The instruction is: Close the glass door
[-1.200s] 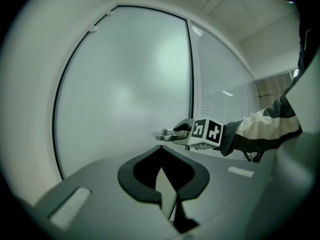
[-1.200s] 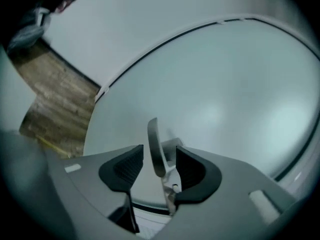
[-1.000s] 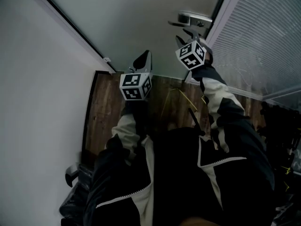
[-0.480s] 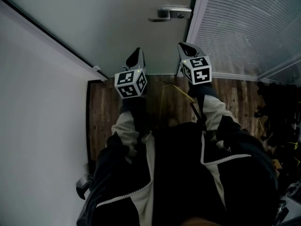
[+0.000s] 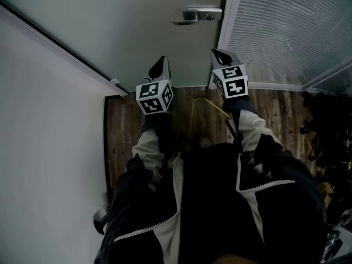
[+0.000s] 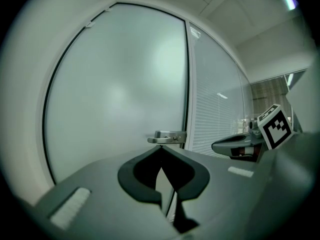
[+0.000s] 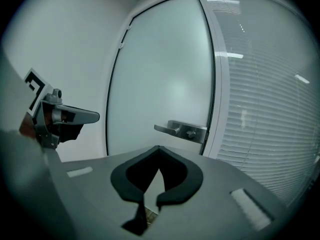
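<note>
Head view: white slatted blind (image 5: 286, 32) flanks the frosted glass door (image 5: 154, 21) (steel lever handle (image 5: 198, 14)), ahead of left gripper (image 5: 163, 60) and right gripper (image 5: 218, 53), both closed tight, empty.

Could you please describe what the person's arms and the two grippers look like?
Both the left gripper and the right gripper have grey, tapering jaws with a black lining on the inside. Each carries a white cube printed with black square markers. The sleeves belong to a black jacket with off-white panels and pale piping.
</note>
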`<state>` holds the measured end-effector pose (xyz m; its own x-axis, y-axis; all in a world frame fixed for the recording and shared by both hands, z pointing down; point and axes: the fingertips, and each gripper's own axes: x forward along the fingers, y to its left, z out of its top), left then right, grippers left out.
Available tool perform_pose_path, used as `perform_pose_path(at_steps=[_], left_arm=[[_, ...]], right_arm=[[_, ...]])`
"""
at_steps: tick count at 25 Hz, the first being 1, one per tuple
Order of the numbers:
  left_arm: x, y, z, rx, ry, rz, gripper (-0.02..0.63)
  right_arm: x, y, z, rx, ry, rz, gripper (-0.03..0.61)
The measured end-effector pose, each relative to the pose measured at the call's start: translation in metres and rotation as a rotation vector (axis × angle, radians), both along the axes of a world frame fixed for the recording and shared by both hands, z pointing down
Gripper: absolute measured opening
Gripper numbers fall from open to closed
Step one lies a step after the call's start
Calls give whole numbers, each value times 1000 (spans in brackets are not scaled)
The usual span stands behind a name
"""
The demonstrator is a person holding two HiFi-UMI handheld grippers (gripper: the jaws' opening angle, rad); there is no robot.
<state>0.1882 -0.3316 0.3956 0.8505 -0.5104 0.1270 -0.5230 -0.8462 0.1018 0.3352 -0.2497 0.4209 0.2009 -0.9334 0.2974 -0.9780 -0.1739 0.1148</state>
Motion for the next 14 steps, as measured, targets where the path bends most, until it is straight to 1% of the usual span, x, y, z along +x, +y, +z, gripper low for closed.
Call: perform_pose_path(at_steps=[8,14], left_arm=[[-3,4,0,13,-21,6,6],[-4,7,-6,22,-12,7,6]], right_arm=[[-7,2,1,-10,8,-18,2],[-9,4,-5,-12,21,-27,2]])
